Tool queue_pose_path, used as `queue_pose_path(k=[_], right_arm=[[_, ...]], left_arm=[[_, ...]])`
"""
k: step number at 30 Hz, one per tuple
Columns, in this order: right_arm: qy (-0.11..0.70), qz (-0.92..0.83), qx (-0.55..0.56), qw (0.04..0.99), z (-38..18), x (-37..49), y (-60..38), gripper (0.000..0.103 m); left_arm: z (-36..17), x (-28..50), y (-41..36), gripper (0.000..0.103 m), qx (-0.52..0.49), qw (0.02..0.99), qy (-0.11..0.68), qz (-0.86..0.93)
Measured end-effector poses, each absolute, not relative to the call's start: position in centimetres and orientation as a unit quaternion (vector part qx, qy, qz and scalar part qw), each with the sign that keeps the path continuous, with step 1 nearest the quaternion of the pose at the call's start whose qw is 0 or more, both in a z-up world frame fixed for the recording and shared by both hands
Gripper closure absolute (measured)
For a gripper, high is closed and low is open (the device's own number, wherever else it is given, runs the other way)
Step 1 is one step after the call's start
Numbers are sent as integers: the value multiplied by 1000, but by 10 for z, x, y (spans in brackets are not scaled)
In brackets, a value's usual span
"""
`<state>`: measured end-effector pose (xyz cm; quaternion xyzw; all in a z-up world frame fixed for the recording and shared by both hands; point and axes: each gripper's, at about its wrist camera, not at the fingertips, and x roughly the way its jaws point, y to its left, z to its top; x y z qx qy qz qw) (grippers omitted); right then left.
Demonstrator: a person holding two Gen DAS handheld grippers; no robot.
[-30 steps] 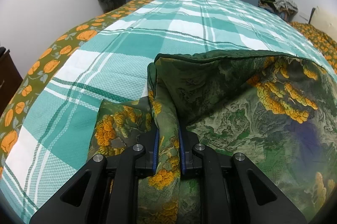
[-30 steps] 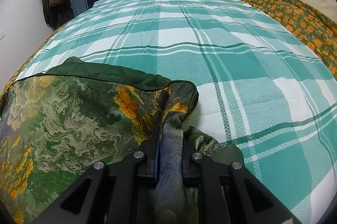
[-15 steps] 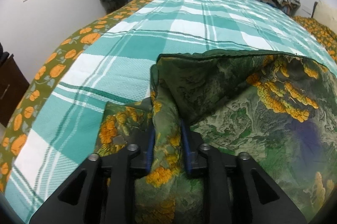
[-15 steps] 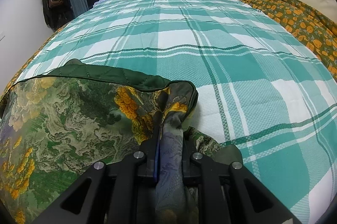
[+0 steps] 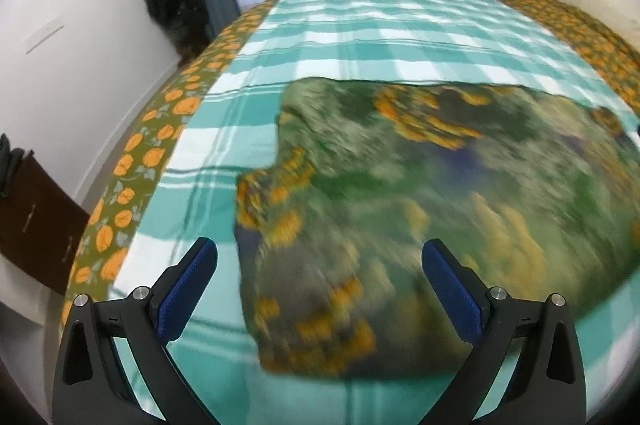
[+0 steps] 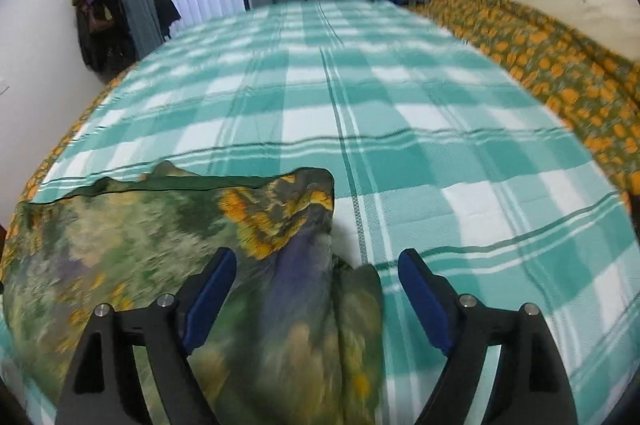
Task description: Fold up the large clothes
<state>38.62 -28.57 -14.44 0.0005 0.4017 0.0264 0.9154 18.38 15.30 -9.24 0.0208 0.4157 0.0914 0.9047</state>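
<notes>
My left gripper (image 5: 320, 257) and right gripper (image 6: 316, 265), jaws just spread wide and gripping nothing, hang above the green printed garment (image 5: 420, 185) on the checked bedspread (image 6: 400, 105).

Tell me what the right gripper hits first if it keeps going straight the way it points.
Probably the green printed garment: the right gripper, jaws just opened, points down at its bunched corner on the checked sheet.

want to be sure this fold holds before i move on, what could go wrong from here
1. Both hand-held grippers, left and right, have just opened and let go of the printed garment; a bunched ridge stands between the right one's fingers and may spring the fold open.
2. The garment's dark lining peeks past the far edge, so layers may be misaligned.
</notes>
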Motion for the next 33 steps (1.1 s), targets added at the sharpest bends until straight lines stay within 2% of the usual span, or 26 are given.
queue_pose_path(k=[4,8,13,18,24,33], right_arm=[[379,82,-13,922,-131,333,-263,18],[371,117,-19,921,-143,292,-243,18],[401,114,-30,909,-190,282,-238,18],[385,118,-29,915,-190,281,-239,18],[377,128,-14,917,-200,277,-245,17],[373,131,-21,918,-202,275,-245,16]], left_arm=[[-84,158,138,1,-2,908,412,70],[-89,146,128,1,-42,897,437,43],[-100,128,105,1,-81,886,456,10],[-95,126,71,1,-66,886,459,-17],[-74,165,48,1,-57,899,434,-22],[-60,275,10,1,-8,908,417,-33]])
